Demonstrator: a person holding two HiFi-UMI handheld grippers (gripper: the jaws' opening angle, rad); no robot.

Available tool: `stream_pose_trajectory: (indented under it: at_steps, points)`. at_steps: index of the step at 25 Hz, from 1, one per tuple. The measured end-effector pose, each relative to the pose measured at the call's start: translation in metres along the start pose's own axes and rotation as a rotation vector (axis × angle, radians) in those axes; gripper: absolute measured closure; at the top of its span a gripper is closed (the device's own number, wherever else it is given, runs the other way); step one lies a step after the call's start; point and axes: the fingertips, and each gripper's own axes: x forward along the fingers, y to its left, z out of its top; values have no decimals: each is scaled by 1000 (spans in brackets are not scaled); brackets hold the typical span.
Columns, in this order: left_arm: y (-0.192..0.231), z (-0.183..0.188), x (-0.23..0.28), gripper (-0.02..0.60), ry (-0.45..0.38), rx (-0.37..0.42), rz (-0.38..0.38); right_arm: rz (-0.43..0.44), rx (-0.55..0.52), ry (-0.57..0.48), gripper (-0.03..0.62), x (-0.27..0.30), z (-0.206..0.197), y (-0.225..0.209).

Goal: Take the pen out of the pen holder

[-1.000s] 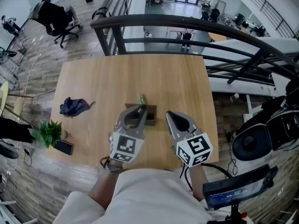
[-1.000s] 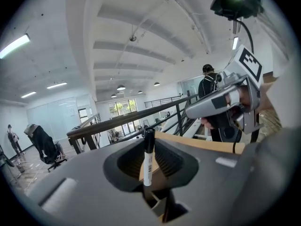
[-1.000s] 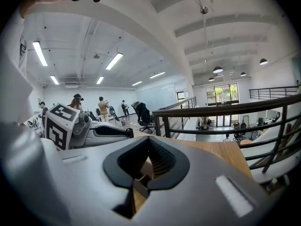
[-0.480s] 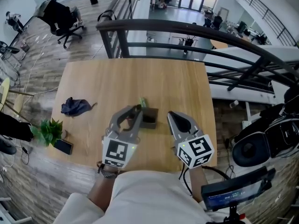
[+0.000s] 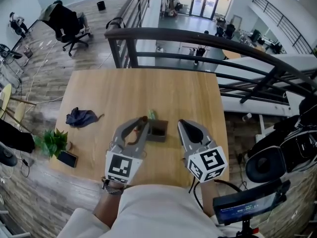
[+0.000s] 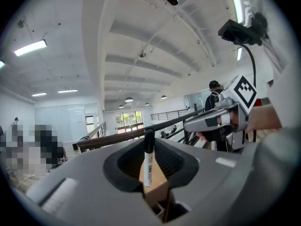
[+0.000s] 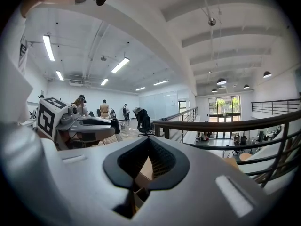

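A white pen [image 6: 148,166] with a black cap stands upright between the tips of my left gripper [image 6: 149,142], which is shut on it. In the head view the left gripper [image 5: 143,121] sits just left of the dark square pen holder [image 5: 159,131] on the wooden table [image 5: 138,88]. Something green [image 5: 151,114] pokes up at the holder's far left corner. My right gripper [image 5: 183,123] hovers right of the holder, shut with nothing in it. From the right gripper [image 7: 149,142] view, the pen's black cap [image 7: 115,125] shows at the left gripper's tip.
A dark blue cloth [image 5: 80,117] lies at the table's left. A small green plant [image 5: 49,142] and a phone [image 5: 68,158] sit near the front left corner. A dark railing [image 5: 198,33] runs behind the table. An office chair [image 5: 67,19] stands far left.
My left gripper has drawn back from over the pen holder toward the left and nearer to me. The right gripper has hardly moved.
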Motion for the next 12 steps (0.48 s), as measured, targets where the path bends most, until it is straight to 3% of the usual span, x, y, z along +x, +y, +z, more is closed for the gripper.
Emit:
stream_pose_trajectory:
  at_steps: [12]
  points:
    - [2,8,-2,517,-16,-4,-1,-13,-30,7,594,0,2,1]
